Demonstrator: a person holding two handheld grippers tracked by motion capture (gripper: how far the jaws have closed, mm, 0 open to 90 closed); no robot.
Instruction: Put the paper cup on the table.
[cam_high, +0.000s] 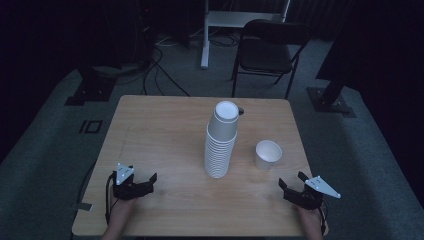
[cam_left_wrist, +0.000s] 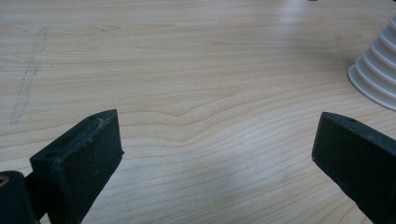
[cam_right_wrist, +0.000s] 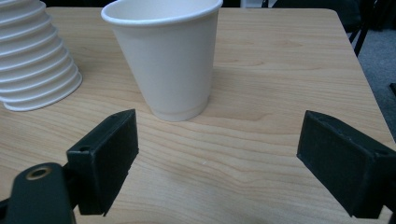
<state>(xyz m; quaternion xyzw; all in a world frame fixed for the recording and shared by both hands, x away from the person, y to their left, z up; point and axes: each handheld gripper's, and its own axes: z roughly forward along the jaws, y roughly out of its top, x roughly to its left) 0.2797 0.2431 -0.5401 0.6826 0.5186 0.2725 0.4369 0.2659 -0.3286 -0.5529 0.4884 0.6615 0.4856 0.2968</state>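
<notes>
Wooden table (cam_high: 165, 130) in a dim carpeted room bears stacked cups (cam_high: 220, 142), one cup (cam_high: 268, 154), both tools released

Single white paper cup (cam_high: 268, 154) upright, mouth up, empty, right of centre on tabletop, just ahead of my right tool. Tall stack of inverted white cups (cam_high: 220, 142) at centre, left of it, apart.
</notes>
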